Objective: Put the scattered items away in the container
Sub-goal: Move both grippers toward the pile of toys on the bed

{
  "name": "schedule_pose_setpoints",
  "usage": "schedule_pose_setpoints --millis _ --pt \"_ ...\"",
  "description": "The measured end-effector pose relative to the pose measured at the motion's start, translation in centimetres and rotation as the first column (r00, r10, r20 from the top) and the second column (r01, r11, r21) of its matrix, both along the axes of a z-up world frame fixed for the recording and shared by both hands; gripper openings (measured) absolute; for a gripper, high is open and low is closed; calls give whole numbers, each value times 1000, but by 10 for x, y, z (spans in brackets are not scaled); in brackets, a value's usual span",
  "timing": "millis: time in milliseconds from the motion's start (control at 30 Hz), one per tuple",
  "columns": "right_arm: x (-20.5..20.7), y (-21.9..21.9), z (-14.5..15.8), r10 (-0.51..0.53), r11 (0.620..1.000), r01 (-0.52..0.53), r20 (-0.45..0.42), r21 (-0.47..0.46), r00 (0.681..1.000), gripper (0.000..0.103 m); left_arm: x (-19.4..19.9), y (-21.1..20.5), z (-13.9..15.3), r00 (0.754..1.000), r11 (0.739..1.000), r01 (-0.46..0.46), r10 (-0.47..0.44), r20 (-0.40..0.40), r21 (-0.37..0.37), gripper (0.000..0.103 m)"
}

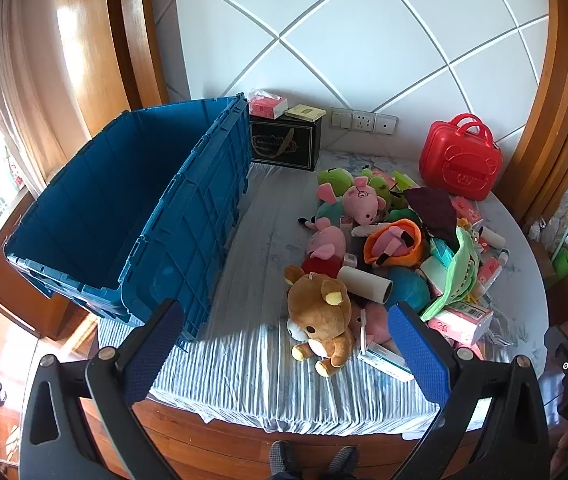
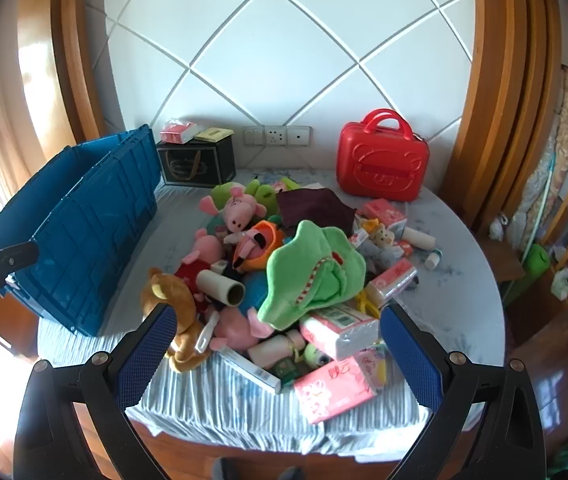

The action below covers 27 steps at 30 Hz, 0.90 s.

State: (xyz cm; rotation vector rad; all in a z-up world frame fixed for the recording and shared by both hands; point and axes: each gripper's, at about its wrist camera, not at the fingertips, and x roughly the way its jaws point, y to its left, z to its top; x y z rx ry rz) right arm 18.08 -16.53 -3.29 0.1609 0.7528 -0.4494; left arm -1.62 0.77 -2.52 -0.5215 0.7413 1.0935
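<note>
- The scattered items lie heaped on the right half of a round table under a pale striped cloth, just right of the container.
- Within the heap: a brown teddy bear at the near left edge, a cardboard roll just behind it, a pink pig plush toward the far side, a green crocodile plush on top, and pink tissue packs at the near right.
- The blue container stands open on the left of the table, its inside bare.
- The left gripper hangs above the near table edge, jaws spread wide, nothing between them.
- The right gripper hovers over the near side of the heap, jaws likewise wide apart and gripping nothing.
- A red carry case stands at the far right by the wall; a black box sits far behind the container.
</note>
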Motion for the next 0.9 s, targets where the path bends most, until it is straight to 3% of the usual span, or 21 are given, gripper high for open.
schedule_pose_setpoints --millis 433,667,900 --pt "12 0 -10 -62 998 62 -1 -13 998 103 -4 24 -24 1000 999 28 -28 7 -41 103" --pt "30 -13 -43 -89 996 89 -47 5 995 103 -2 40 -74 1000 992 -5 3 -19 -130 103" --pt "53 -35 -76 -58 998 59 -95 8 994 103 35 47 -129 997 984 -27 12 -81 -178 103"
